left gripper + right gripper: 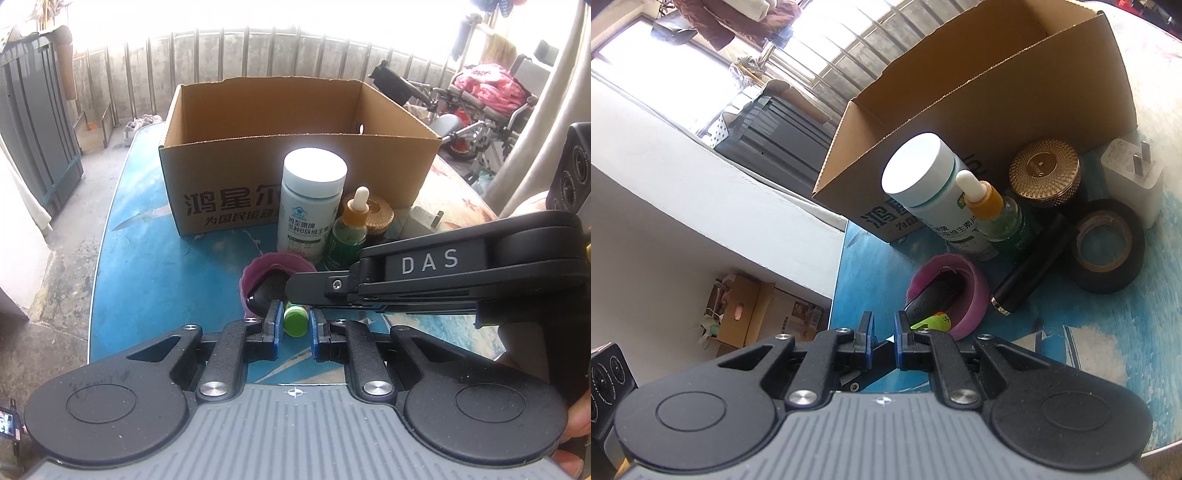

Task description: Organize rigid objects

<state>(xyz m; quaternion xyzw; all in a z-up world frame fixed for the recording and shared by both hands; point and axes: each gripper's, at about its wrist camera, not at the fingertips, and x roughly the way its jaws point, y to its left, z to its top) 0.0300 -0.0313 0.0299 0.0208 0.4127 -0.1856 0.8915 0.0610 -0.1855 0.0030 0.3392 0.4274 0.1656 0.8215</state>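
I see a small green-capped bottle [294,322] lying on the blue counter [147,258] between my left gripper [294,325]'s parted fingers, which are not touching it, just beside a pink cup [275,266] holding a black car key [264,293]. My right gripper [884,334] hangs low over that cup with its fingers slightly apart and nothing between them. Beyond stand a white pill bottle [312,206], a green dropper bottle [349,232] and the open cardboard box [295,155].

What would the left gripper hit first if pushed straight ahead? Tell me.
Probably the small green-capped bottle, lying between the left gripper fingers; beyond it the pink bowl. Depth is unclear.
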